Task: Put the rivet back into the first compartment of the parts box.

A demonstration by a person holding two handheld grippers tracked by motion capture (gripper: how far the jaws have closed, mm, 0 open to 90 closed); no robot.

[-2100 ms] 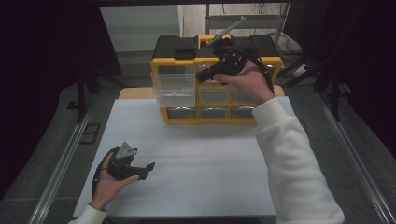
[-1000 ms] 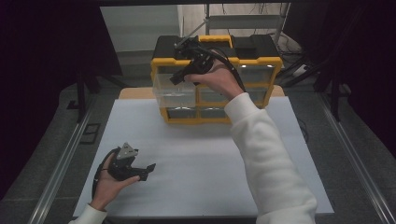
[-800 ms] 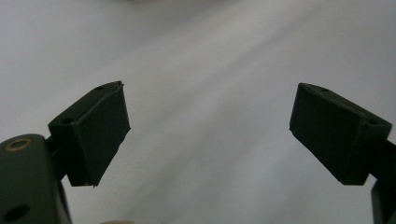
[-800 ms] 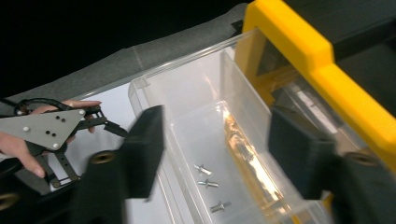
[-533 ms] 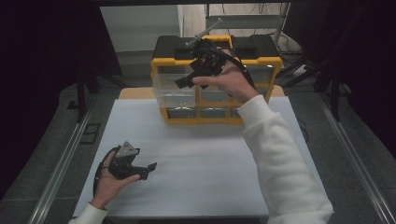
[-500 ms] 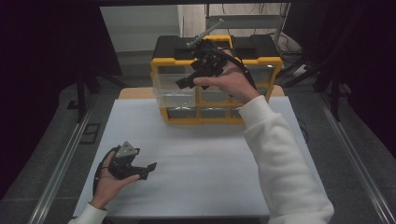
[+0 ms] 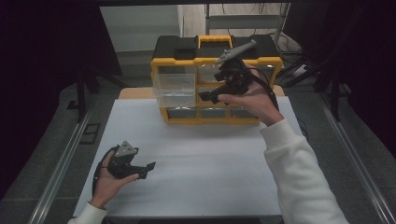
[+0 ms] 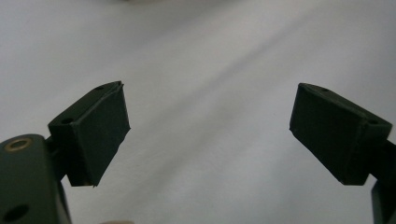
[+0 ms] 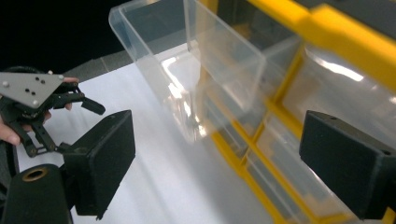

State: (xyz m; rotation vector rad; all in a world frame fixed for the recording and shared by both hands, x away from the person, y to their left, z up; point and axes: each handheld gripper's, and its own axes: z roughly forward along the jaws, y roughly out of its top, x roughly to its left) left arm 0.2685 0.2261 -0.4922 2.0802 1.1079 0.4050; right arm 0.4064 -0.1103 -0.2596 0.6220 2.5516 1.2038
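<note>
Drawer look: a clear plastic drawer (image 7: 175, 88) stands pulled part way out of the top left slot of a yellow and black drawer cabinet (image 7: 212, 60); its walls are see-through and nothing shows inside it in the right claw view (image 9: 196, 70).
Cabinet: it stands at the far edge of the white bench (image 7: 205, 177), with a yellow handle on its black top and rows of clear drawer fronts in a yellow frame.
Drawer and right claw: the right claw (image 7: 208, 96) hangs in front of the cabinet, just to the right of the open drawer and apart from it; in its own view the drawer lies ahead between the two pads (image 9: 105, 161), untouched.
Right claw state: its jaws have just been opening and now stand wide, with nothing gripped.
Left claw: the left claw (image 7: 148, 169) rests low over the near left of the bench, well apart from the drawer; its jaws stand wide over bare white surface (image 8: 210, 135).
Count: one cabinet, one drawer pulled out, two claws, two hands.
</note>
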